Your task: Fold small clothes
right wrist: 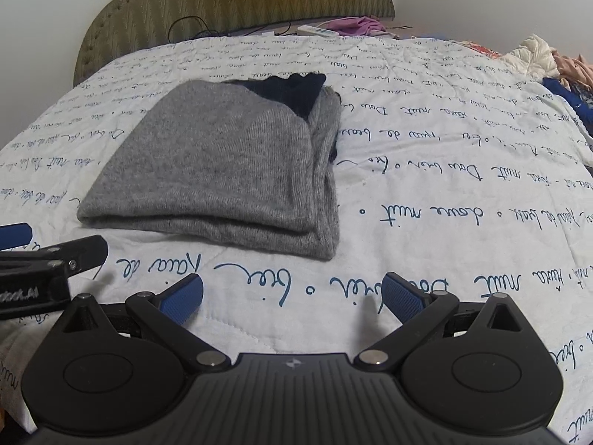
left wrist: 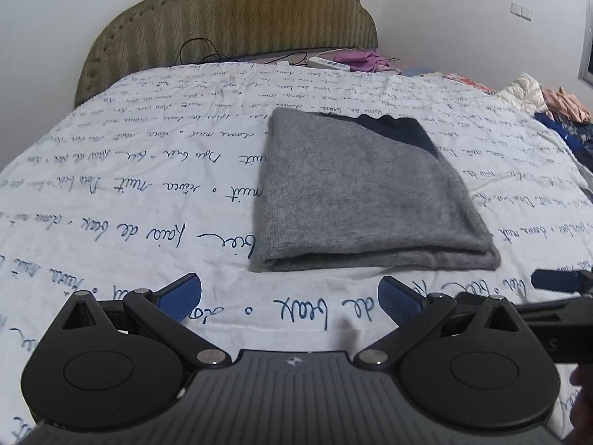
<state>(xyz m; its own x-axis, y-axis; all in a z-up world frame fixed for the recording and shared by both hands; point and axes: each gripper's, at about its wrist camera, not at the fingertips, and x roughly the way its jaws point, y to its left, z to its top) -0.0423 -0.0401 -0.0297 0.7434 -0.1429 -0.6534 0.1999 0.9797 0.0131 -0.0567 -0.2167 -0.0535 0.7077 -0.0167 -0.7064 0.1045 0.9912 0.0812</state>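
A grey knit garment [left wrist: 363,193] with a dark navy part [left wrist: 400,129] at its far end lies folded into a flat stack on the white bedspread [left wrist: 129,185]. In the right wrist view the same grey garment [right wrist: 222,163] sits ahead and to the left, its layered edges facing me. My left gripper [left wrist: 291,296] hovers just short of the garment's near fold, open, nothing between its blue pads [left wrist: 181,294]. My right gripper [right wrist: 292,296] is open too, empty, a little back from the garment. The left gripper's finger [right wrist: 55,259] shows at the left edge of the right wrist view.
An olive padded headboard [left wrist: 229,22] stands at the far end. A white remote [left wrist: 328,63], black cables and a pink cloth [left wrist: 365,60] lie near it. A pile of mixed clothes [left wrist: 548,104] sits at the bed's right side. Script-printed bedspread stretches left and right of the garment.
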